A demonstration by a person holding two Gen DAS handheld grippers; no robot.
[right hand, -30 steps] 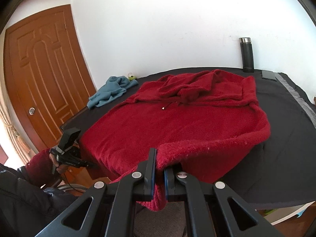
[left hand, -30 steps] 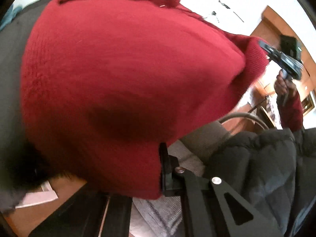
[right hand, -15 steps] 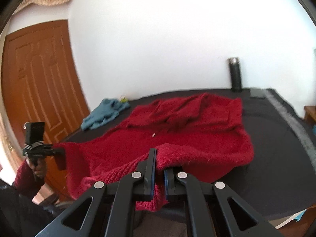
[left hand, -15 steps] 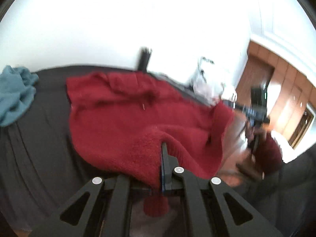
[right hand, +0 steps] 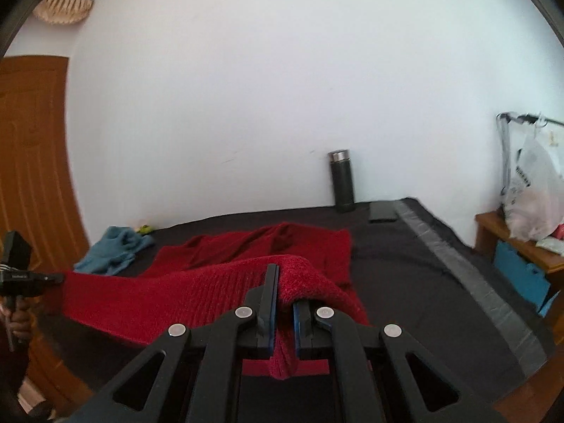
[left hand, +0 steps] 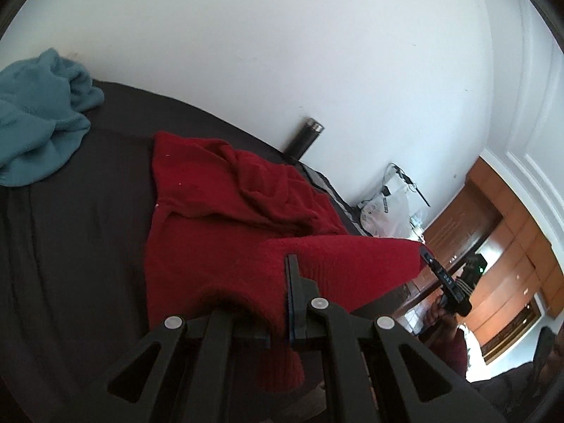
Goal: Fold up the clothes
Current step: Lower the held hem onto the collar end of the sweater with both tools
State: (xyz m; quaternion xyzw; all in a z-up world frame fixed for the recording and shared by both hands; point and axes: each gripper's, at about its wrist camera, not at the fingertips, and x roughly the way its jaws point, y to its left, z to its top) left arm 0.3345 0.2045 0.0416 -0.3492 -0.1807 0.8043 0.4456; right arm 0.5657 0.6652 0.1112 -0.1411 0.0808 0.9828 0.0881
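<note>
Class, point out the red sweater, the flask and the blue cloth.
red sweater [right hand: 218,282]: right wrist view, lifted hem.
flask [right hand: 342,183]: right wrist view, dark body.
blue cloth [left hand: 38,120]: left wrist view, crumpled middle.

We note a black-covered table carrying a red sweater, teal garment at left edge, flask and phone at back edge.
</note>
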